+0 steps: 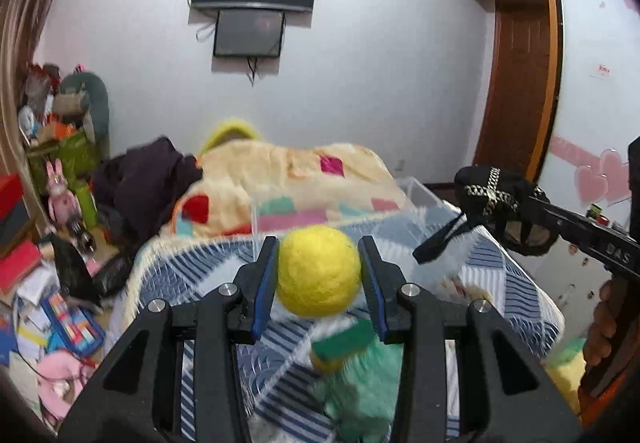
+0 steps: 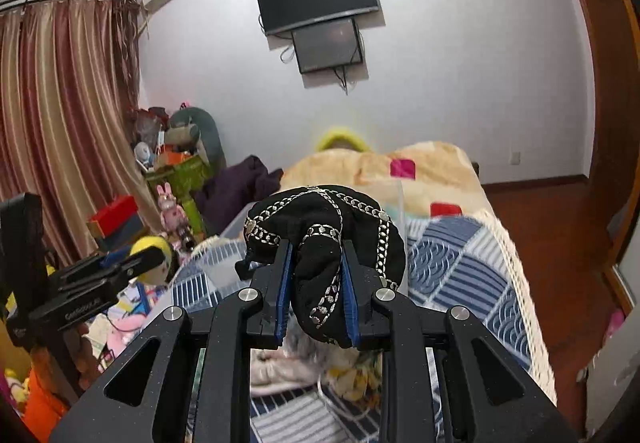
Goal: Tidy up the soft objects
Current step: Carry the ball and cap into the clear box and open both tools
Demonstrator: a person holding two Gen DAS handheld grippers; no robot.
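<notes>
My left gripper [image 1: 319,275] is shut on a yellow felt ball [image 1: 319,269] and holds it above the bed. It shows at the left of the right wrist view [image 2: 146,257], the ball [image 2: 150,249] between its fingers. My right gripper [image 2: 315,283] is shut on a black cloth pouch with silver chain trim [image 2: 324,235], also above the bed. The pouch shows at the right of the left wrist view [image 1: 490,189]. A clear plastic bin [image 1: 420,199] stands on the bed just beyond both grippers. A green and yellow plush toy [image 1: 356,383] lies below the left gripper.
The bed has a blue and white patterned cover [image 2: 452,263] and a cream blanket with coloured patches [image 1: 288,183] at the far end. Clutter, books and toys fill the floor at the left [image 1: 52,303]. A wardrobe and door [image 1: 520,83] stand at the right.
</notes>
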